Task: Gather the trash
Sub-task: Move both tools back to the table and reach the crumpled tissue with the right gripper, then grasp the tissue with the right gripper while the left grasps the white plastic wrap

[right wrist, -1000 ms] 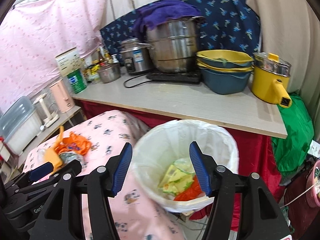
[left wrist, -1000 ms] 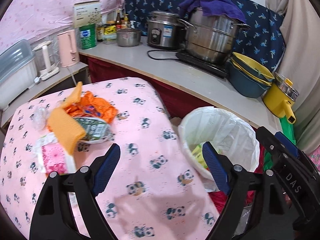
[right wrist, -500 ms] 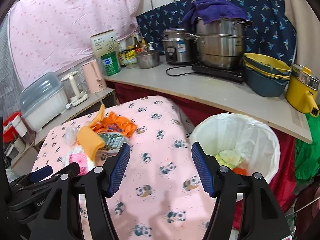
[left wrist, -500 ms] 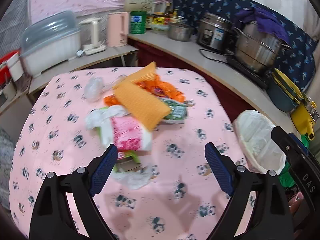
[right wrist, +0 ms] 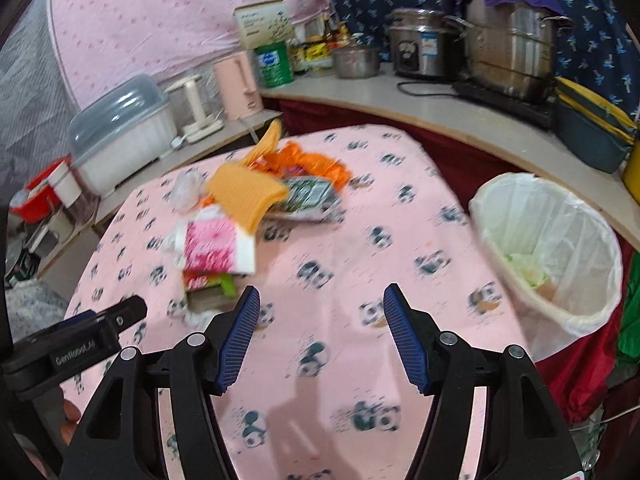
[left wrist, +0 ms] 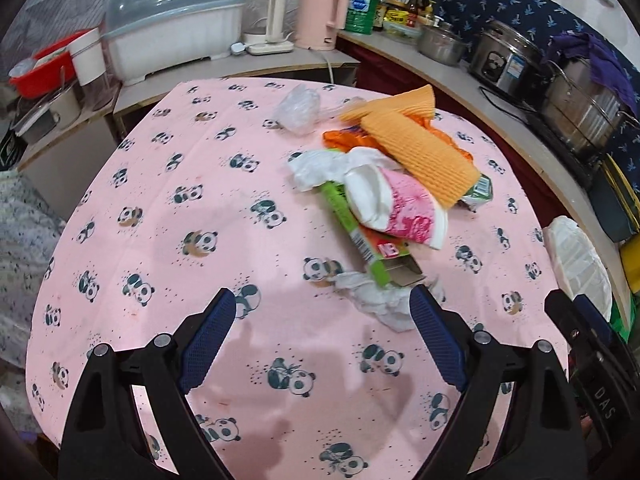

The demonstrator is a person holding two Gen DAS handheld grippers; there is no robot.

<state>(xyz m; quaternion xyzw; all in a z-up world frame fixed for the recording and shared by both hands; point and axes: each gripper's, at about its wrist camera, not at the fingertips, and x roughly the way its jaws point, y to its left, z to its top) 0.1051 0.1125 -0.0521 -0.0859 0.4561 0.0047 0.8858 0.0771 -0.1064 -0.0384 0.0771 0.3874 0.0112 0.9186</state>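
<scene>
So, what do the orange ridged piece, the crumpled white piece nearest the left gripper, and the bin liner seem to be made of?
Orange ridged piece: probably soft foam or knitted cloth, matte; fine parallel ribs, and it bends over the pile. Crumpled white piece: likely tissue or thin plastic film; irregular soft creases, hard to tell which. Bin liner: thin translucent plastic, slightly glossy; it wrinkles over the rim and light passes through.

A home kitchen: rice cooker [right wrist: 420,42], steel pot [right wrist: 516,52], kettle [left wrist: 324,14] along a counter [right wrist: 460,116].
</scene>
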